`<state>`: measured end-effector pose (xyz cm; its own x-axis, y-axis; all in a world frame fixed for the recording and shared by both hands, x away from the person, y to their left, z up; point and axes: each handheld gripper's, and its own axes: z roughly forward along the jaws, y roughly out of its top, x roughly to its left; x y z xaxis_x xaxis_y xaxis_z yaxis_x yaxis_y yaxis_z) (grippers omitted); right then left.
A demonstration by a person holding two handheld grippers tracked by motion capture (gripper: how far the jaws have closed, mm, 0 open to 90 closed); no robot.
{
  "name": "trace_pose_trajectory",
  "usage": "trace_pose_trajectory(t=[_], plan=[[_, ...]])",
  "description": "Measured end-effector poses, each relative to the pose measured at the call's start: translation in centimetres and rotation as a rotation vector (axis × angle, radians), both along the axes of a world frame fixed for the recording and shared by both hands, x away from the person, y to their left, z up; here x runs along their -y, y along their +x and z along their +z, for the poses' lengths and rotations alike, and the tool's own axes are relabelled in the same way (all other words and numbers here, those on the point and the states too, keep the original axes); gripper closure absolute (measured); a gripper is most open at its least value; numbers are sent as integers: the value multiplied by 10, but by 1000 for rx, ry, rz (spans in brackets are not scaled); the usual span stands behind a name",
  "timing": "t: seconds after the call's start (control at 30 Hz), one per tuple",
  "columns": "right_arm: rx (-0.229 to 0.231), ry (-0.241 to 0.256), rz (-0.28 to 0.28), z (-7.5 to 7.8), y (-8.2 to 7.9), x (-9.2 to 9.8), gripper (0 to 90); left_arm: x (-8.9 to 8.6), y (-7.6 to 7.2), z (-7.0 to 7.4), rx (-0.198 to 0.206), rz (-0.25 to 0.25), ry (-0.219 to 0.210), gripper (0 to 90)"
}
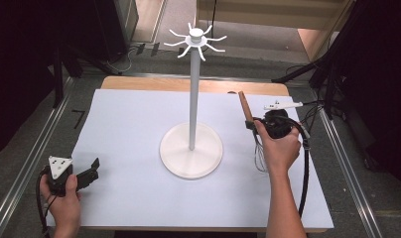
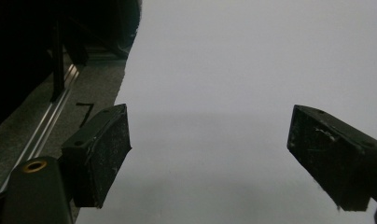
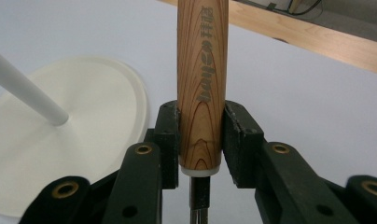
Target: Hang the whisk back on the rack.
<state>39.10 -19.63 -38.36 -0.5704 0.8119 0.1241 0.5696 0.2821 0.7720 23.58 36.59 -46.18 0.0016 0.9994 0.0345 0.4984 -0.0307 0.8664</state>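
Note:
A whisk with a wooden handle (image 1: 245, 106) stands tilted at the right of the table, its thin wire loops (image 1: 260, 154) hanging below the hand. My right gripper (image 1: 251, 124) is shut on the handle's lower end. In the right gripper view the two jaws clamp the printed handle (image 3: 201, 84) from both sides. A white stand with a round base (image 1: 191, 153), a tall pole (image 1: 192, 99) and a ring of hooks (image 1: 196, 39) rises at the table's middle, left of the whisk. My left gripper (image 1: 92, 171) rests near the front left corner, open and with nothing between its jaws (image 2: 210, 140).
A white sheet (image 1: 139, 124) covers the wooden table (image 1: 154, 83). Metal rails (image 1: 34, 148) run along both sides, with dark stands and cables on the floor behind. The stand's base (image 3: 84, 107) and pole (image 3: 23, 88) lie close on the left in the right gripper view.

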Motion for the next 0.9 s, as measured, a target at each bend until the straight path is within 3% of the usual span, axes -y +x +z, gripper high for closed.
trace_pose_trajectory(t=[0.03, 0.3, 0.33, 0.9], plan=[[9, 33, -3, 1, -1, 1, 707, 0, 0, 0, 1, -2, -1, 140], [55, 98, 13, 4, -5, -1, 707, 0, 0, 0, 0, -1, -6, 140], [76, 118, 19, 7, -7, -3, 707, 0, 0, 0, 0, -2, -3, 140], [208, 250, 70, 28, -23, -10, 707, 0, 0, 0, 1, -2, 0, 140]])
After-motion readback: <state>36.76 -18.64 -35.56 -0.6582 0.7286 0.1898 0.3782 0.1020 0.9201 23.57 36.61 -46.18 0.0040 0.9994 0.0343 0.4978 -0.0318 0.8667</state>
